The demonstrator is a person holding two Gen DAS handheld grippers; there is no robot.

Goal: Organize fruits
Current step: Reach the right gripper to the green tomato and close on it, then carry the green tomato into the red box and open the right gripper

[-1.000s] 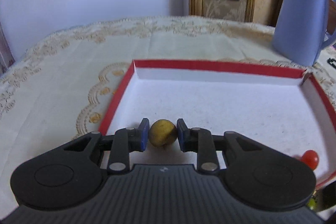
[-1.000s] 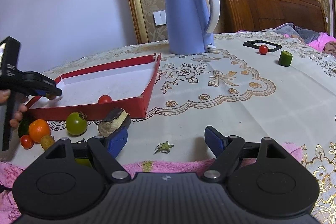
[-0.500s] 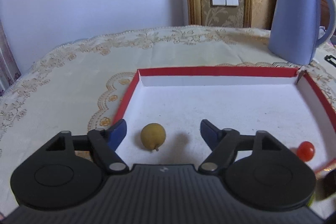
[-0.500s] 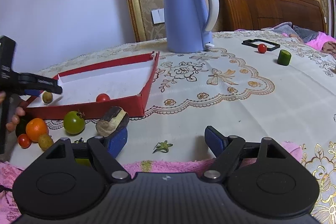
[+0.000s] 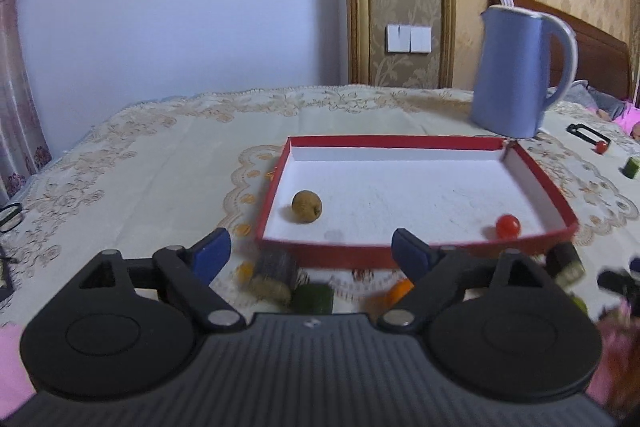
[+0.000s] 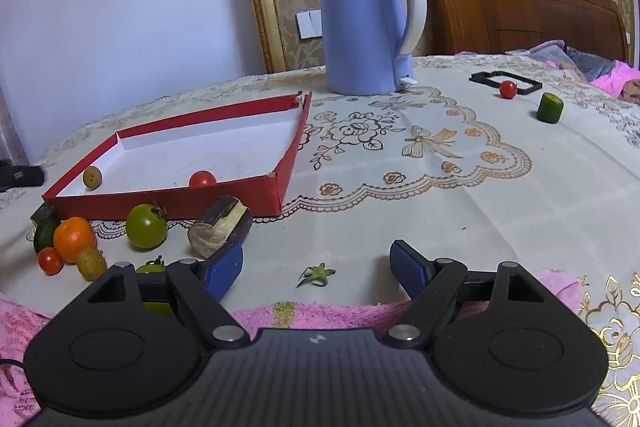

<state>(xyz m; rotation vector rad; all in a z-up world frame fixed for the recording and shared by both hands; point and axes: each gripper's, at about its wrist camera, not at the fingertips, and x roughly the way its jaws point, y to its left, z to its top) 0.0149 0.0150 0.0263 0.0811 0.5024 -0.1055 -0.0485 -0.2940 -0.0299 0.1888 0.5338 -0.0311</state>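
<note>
A red tray with a white floor [image 5: 400, 141] [image 6: 168, 203] holds a brown longan [image 5: 306, 206] [image 6: 92, 177] at its left and a cherry tomato [image 5: 507, 225] [image 6: 202, 179] at its right. My left gripper [image 5: 310, 255] is open and empty, just in front of the tray's near wall. My right gripper [image 6: 316, 265] is open and empty above the cloth. In front of the tray lie an orange [image 6: 74, 239], a green tomato [image 6: 146, 225], a second longan [image 6: 91, 263], a small red tomato [image 6: 50, 260] and a dark cut piece [image 6: 220, 225].
A blue kettle [image 5: 516, 71] [image 6: 366, 23] stands behind the tray. At the far right are a cherry tomato [image 6: 508, 89] by a black frame [image 6: 486, 77] and a cucumber piece [image 6: 550, 108]. A green stem scrap [image 6: 316, 274] lies near my right gripper. A pink towel [image 6: 552, 281] covers the near edge.
My left gripper opened, let go of the longan in the tray, and drew back out over the tray's near wall. The right gripper stayed open and barely moved.
</note>
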